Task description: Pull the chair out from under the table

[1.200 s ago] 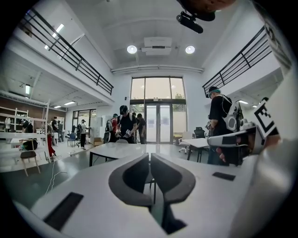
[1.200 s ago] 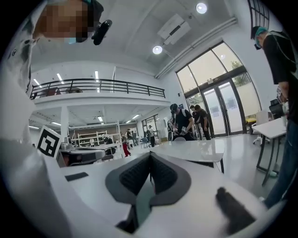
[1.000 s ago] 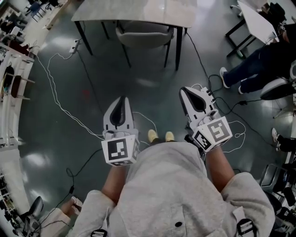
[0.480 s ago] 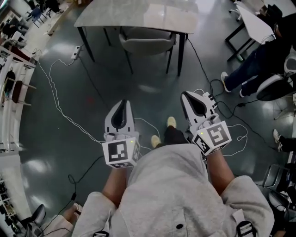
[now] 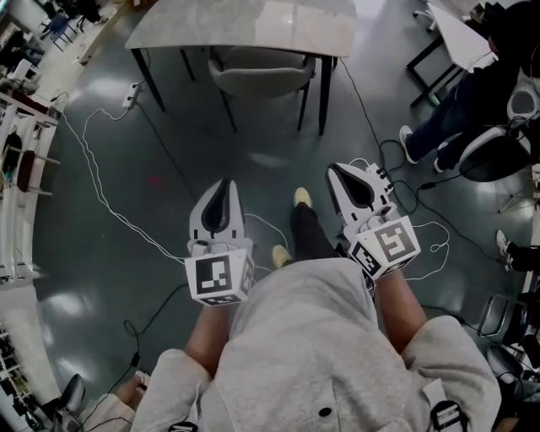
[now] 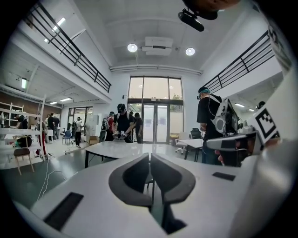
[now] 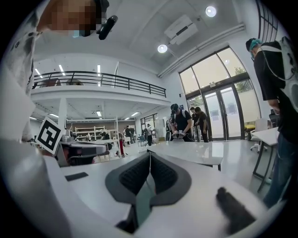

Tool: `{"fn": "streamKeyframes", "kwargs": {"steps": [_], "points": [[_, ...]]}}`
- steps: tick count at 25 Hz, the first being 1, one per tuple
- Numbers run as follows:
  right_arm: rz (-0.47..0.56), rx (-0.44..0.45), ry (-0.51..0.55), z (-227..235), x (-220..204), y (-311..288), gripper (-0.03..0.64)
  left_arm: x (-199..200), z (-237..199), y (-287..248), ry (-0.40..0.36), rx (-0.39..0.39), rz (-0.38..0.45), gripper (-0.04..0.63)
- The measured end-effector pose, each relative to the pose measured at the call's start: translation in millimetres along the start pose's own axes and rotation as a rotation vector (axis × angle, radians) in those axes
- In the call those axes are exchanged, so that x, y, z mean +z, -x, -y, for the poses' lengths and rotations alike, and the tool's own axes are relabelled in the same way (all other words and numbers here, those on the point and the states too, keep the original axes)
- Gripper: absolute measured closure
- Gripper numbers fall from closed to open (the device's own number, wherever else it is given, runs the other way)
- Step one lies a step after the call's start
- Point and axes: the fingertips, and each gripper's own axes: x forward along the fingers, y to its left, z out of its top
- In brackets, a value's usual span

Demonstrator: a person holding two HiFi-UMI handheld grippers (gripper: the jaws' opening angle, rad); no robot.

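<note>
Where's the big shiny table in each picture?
Head view: the table is at the top edge, in the middle, with the chair tucked under it.
Left gripper view: the table is just left of centre.
Right gripper view: the table is a little right of centre.
Shared landmark: the glass doors behind the table show in both gripper views, not the head view.

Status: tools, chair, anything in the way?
Left tool and right tool shut, empty. Chair tucked under table, untouched, ahead of both tools. White cable loops on the floor left of the path.
</note>
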Motion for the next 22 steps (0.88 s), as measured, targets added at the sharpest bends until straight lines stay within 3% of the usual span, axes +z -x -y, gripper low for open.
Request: {"fn": "streamKeyframes", "kwargs": {"steps": [9, 22], "points": [[-0.017, -0.003, 0.003, 26, 3, -32, 0.589, 0, -6, -38, 0.003, -0.012, -0.03, 0.571], [-0.051, -0.004, -0.016, 100, 9, -100, 0.59, 16, -17, -138, -0.012, -0.016, -0.064, 0.571]]}}
